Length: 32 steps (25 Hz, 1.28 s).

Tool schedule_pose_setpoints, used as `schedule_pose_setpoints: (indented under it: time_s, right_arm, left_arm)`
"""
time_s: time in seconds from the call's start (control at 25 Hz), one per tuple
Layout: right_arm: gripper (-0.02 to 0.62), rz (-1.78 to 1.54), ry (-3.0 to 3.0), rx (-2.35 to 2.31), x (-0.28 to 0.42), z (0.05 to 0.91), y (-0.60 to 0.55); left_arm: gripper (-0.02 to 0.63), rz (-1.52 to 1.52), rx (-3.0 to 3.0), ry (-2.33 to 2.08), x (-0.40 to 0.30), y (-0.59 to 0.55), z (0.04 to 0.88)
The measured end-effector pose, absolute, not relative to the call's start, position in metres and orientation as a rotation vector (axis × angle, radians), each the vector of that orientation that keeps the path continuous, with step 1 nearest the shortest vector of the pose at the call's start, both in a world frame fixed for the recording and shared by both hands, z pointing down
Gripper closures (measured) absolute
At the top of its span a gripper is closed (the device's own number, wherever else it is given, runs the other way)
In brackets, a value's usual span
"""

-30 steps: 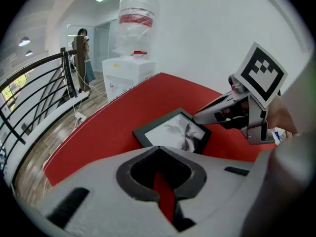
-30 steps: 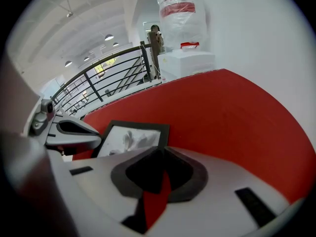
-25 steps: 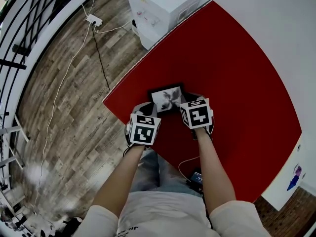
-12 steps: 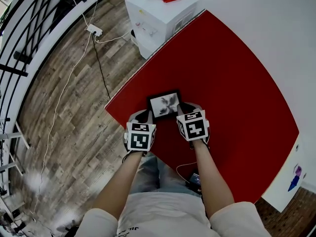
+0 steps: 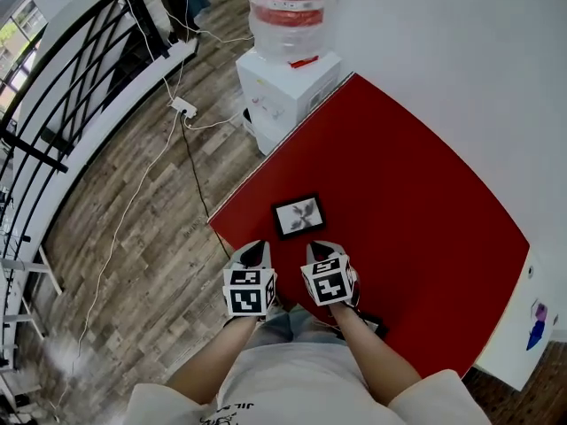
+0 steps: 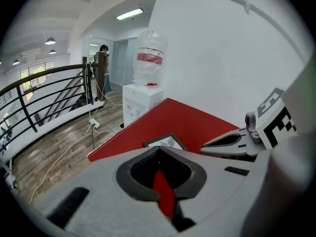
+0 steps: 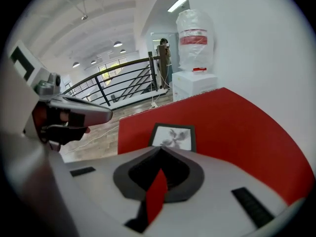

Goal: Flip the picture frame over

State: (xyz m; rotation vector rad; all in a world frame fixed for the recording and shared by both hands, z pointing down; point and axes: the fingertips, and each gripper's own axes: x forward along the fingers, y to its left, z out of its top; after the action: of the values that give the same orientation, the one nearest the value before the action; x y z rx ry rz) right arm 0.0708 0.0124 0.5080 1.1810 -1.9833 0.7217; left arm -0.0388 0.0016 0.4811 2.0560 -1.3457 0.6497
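Lying face-up on one table (image 5: 416, 193), one picture frame (image 5: 299, 216) sits beyond two closed, empty tools, left tool (image 5: 254, 251) and right tool (image 5: 318, 250)

Water bottle (image 5: 292, 11) top cut off, distant person (image 7: 164, 53) too small

- Desk (image 5: 425, 228): smooth, matt red top.
- Picture frame (image 5: 299, 216): dark matt border; the print possibly glazed.
- Floor (image 5: 133, 228): wood-grain planks, slight sheen.
- Water bottle (image 5: 292, 7): clear plastic.
- Railing (image 6: 89, 83): black painted metal.
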Motion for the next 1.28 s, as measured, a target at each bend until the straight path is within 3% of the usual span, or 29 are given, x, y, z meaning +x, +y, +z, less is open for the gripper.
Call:
schedule_pose_setpoints:
  time_s: [0.4, 1.28]
  right_arm:
    - [0.591, 0.721, -2.048, 1.190, 0.047, 0.473, 0.068]
    - [0.591, 0.671, -2.092, 1.169, 0.038, 0.466, 0.073]
  left_arm:
    - [0.600, 0.580, 1.951, -1.427, -0.066, 0.076, 0.475]
    - [0.600, 0.569, 1.983, -1.459, -0.065, 0.079, 0.463]
